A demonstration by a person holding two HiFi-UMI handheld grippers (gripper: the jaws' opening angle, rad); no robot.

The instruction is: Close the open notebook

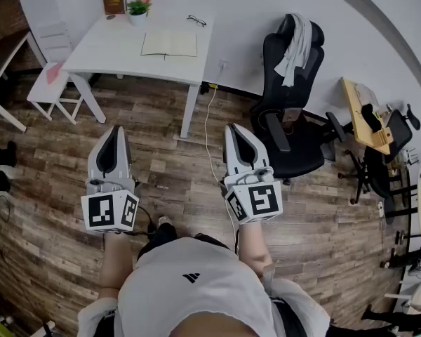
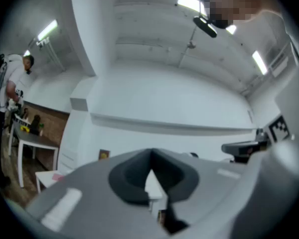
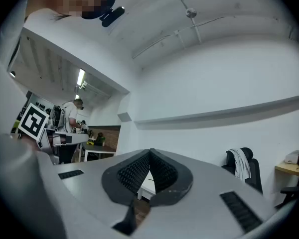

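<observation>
Wood-plank floor (image 1: 56, 188); one white rectangular table (image 1: 105, 48) stands at the wall. One black swivel chair (image 1: 295, 153) stands to its right. Two grippers, left gripper (image 1: 116, 130) and right gripper (image 1: 233, 128), are clenched empty, well short of the table. One open white-paged notebook (image 1: 169, 44) lies flat on the table, with one small potted plant (image 1: 137, 8) and one pair of spectacles (image 1: 196, 20) behind it.

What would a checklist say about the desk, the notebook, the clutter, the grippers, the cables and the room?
Surface: white table, mostly bare.
Job's things: notebook lies open on the table.
Clutter: potted plant, glasses, brown book near the table's back edge.
Grippers: left gripper and right gripper both shut, empty, held above the floor.
Cables: white cable runs along the floor beside the table.
Surroundings: black office chair with grey cloth draped; white chair by the table; wooden floor.
</observation>
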